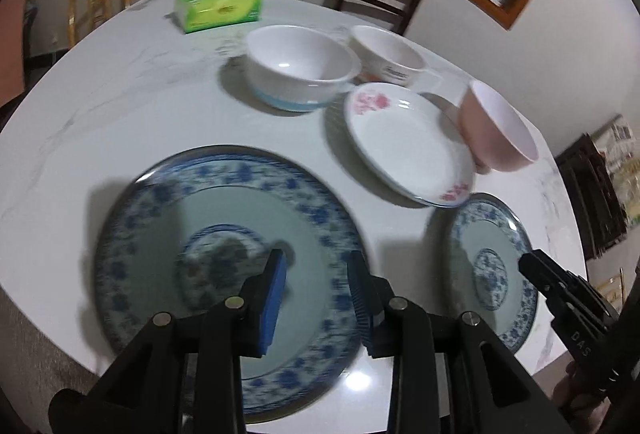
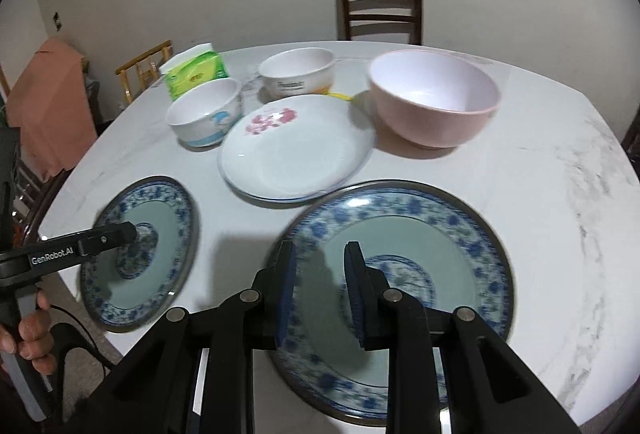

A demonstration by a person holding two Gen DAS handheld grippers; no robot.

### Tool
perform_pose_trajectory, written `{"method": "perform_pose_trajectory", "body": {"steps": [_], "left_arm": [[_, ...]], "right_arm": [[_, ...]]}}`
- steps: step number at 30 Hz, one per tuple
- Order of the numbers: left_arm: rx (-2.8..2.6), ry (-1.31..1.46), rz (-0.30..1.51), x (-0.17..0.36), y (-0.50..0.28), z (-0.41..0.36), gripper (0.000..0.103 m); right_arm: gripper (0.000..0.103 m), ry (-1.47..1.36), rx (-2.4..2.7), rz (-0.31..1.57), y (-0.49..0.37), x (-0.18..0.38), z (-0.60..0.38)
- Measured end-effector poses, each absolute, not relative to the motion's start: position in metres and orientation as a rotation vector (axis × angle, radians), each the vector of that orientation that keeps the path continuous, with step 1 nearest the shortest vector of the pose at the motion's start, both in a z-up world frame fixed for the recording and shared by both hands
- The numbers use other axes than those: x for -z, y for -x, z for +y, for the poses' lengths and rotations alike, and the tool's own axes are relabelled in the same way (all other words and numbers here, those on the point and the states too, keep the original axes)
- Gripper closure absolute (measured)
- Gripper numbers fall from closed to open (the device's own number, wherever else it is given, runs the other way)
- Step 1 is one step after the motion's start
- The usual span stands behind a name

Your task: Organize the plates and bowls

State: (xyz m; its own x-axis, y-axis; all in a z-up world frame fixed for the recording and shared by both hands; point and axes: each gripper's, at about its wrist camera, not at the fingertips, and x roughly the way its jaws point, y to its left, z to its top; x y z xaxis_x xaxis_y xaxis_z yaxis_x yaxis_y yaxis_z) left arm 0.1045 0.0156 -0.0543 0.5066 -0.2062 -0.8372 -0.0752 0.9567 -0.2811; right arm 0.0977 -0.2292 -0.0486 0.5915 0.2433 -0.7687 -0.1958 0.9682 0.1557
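Observation:
Two blue-patterned plates lie near the table's front edge. My left gripper [image 1: 316, 258] hovers over the left blue plate [image 1: 228, 274] [image 2: 140, 254], its jaws a little apart with nothing between them. My right gripper [image 2: 320, 248] hangs above the right blue plate [image 2: 400, 294] [image 1: 492, 266], also slightly open and empty. Behind them lies a white plate with pink flowers [image 2: 296, 150]. Further back stand a pink bowl [image 2: 434, 102], a white bowl with a blue base [image 2: 206, 114] and a white printed bowl [image 2: 298, 72].
A green tissue box [image 2: 196, 72] stands at the back left of the white marble table [image 2: 540, 194]. A dark wooden chair [image 2: 380, 6] is behind the table under a window. A hand [image 2: 28, 330] holds the left gripper's handle.

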Motion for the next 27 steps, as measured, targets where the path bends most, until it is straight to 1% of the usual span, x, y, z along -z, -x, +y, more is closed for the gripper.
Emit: {"method": "perform_pose_trajectory", "body": {"steps": [10,13,27], "left_arm": [[0.225,0.330,1.085,0.062,-0.122,-0.047,0.070],[0.248,0.338,1.103,0.069,-0.126,-0.060,0.071],[0.300,0.383,1.169,0.093,-0.137,-0.087,0.071]], "right_arm": [[0.079,-0.072,-0.181,0.901,-0.093,0.056,-0.269],[0.076,-0.079,-0.158,0.903,-0.093,0.058,-0.283],[0.076,-0.141,-0.094,0.926,-0.101,0.075,-0.338]]}}
